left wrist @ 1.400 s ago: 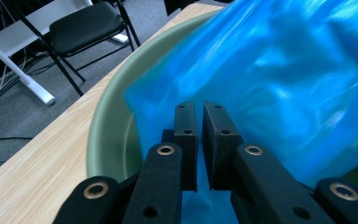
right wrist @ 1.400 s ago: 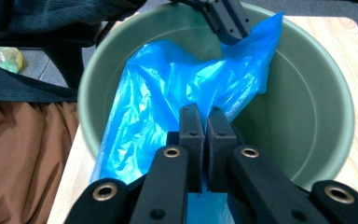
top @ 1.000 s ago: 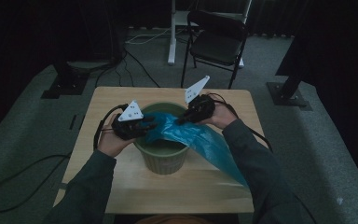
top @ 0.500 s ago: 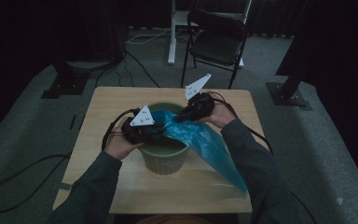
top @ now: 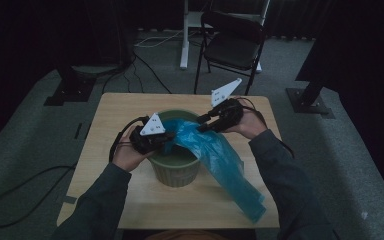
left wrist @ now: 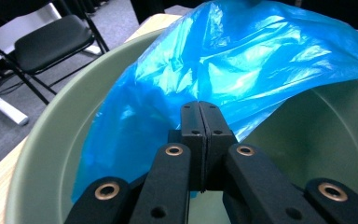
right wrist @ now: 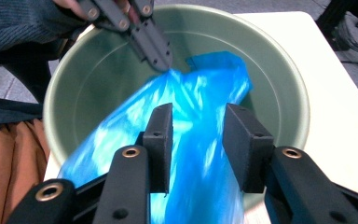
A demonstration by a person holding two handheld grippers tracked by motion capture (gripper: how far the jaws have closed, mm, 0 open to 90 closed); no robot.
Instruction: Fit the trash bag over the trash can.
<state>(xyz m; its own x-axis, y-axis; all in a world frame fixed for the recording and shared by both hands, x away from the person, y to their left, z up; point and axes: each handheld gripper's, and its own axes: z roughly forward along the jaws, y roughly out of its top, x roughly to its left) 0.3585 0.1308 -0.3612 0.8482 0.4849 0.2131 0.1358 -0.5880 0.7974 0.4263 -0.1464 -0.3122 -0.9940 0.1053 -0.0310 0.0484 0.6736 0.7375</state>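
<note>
The blue bag (top: 215, 155) is pinched over the green bin (top: 176, 170) by the left gripper (left wrist: 199, 122). The right gripper (right wrist: 196, 140), just been opening, is held apart above the bag.

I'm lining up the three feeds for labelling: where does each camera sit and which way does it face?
High view: above the person's side, facing forward and down on the table; forearms and both grippers show.
Left gripper view: rides the left gripper, facing into the green bin; its shut jaws pinch the blue bag.
Right gripper view: rides the right gripper, jaws apart over the bag.
All share bin and bag.
</note>
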